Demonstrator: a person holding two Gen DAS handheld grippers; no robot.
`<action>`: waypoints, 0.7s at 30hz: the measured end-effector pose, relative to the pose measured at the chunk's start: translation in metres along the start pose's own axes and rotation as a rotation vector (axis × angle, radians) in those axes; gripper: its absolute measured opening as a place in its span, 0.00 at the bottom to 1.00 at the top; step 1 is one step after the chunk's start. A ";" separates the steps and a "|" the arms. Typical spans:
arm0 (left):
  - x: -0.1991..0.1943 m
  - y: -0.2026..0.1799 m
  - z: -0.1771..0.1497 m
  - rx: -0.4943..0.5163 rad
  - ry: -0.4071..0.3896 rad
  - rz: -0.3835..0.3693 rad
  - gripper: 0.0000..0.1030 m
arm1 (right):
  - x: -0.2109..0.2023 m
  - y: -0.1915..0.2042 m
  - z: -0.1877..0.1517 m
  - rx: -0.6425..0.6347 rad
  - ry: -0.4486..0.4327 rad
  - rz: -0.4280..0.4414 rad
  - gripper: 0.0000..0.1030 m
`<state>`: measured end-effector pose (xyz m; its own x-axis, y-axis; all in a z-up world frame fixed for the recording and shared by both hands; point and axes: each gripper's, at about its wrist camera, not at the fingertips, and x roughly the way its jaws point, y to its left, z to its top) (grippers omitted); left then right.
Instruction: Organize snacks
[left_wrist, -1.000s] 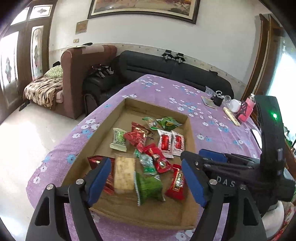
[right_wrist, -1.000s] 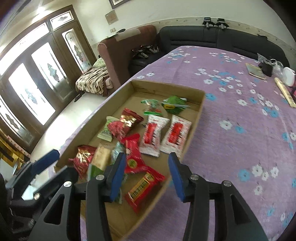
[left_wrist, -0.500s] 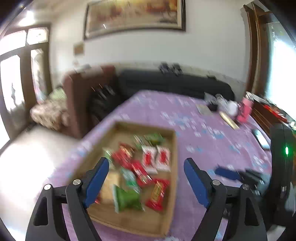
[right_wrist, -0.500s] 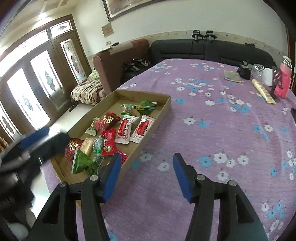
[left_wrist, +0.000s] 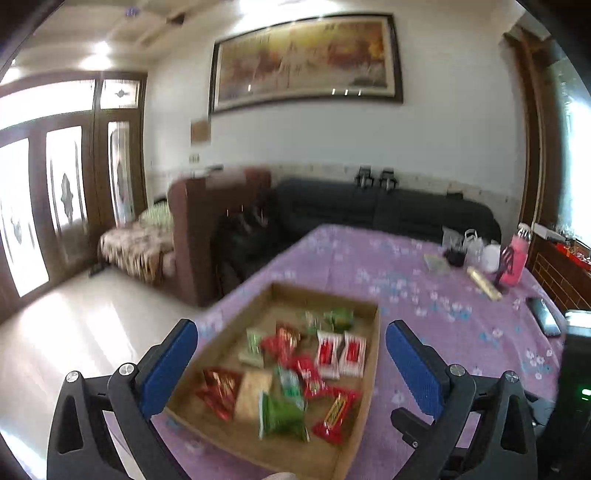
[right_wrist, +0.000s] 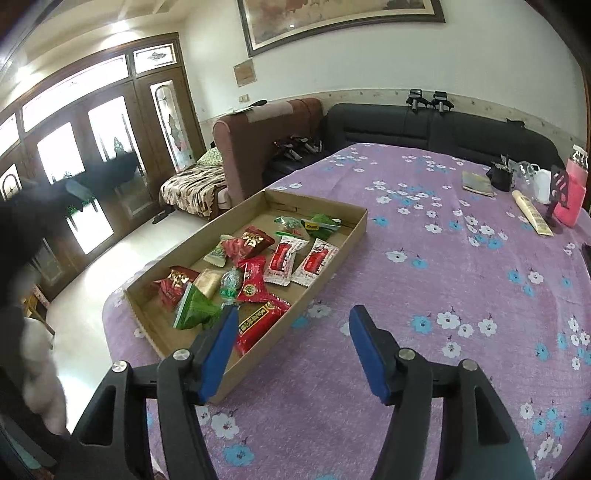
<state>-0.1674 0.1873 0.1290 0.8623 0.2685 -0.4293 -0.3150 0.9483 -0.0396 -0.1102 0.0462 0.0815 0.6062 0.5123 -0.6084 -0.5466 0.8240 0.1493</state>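
Right wrist, snack tray (right_wrist: 354, 225) ahead-left of opening, empty right tool (right_wrist: 290, 334)

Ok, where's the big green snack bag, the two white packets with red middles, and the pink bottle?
big green snack bag (right_wrist: 194, 308), right wrist view, bag's middle
two white packets with red middles (right_wrist: 300, 261), right wrist view, right packet's inner edge
pink bottle (right_wrist: 574, 190), right wrist view, body

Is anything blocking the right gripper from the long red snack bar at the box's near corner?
Only the cardboard box wall. The right gripper, opening and empty, hangs outside it; the red snack bar lies uncovered just inside.
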 end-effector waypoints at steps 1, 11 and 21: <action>0.002 0.000 -0.001 -0.003 0.011 -0.001 1.00 | 0.001 0.001 -0.002 -0.005 0.005 -0.002 0.62; 0.022 0.017 -0.017 -0.056 0.088 0.019 1.00 | 0.021 0.013 -0.010 -0.023 0.070 -0.008 0.62; 0.041 0.033 -0.025 -0.091 0.141 0.037 1.00 | 0.036 0.031 -0.013 -0.053 0.109 -0.011 0.67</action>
<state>-0.1525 0.2256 0.0876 0.7876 0.2701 -0.5538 -0.3854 0.9173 -0.1006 -0.1132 0.0873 0.0540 0.5471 0.4715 -0.6916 -0.5718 0.8140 0.1026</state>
